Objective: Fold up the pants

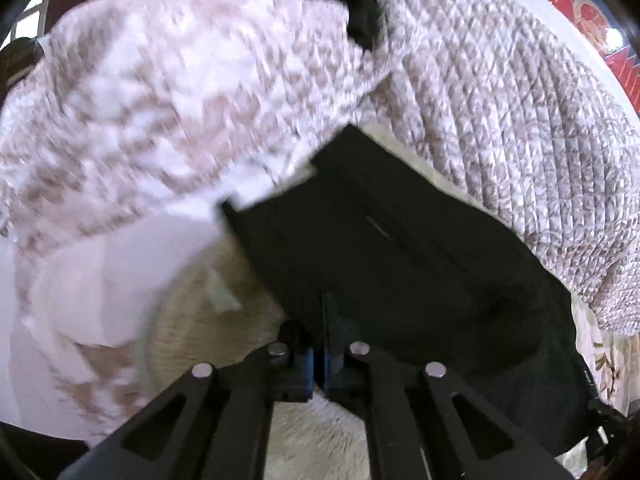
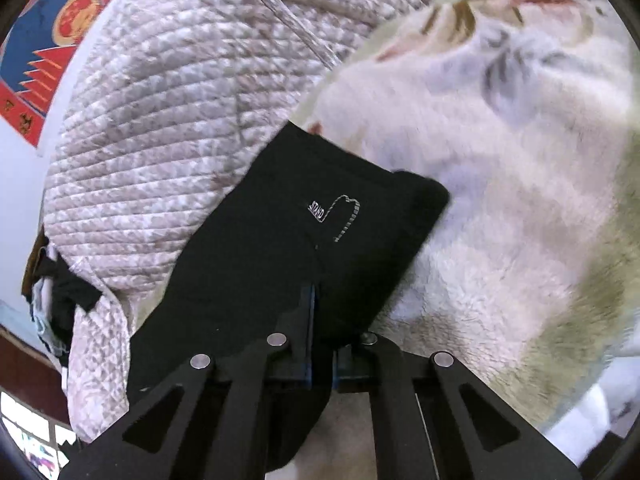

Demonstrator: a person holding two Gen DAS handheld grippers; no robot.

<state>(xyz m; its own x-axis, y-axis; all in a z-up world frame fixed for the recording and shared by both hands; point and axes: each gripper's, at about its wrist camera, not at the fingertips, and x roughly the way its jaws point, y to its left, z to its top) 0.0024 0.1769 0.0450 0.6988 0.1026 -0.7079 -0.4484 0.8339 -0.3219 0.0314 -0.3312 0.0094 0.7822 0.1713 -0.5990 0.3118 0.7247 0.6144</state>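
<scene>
The black knit pants (image 2: pixel 304 216) with a stitched heart outline lie on a fluffy cream floral blanket (image 2: pixel 500 208) beside a quilted pink-and-white bedspread (image 2: pixel 168 128). The left claw (image 1: pixel 320 320) and right claw (image 2: pixel 314 300) are each clenched on the near cloth edge, probably to carry it over into a fold.
</scene>
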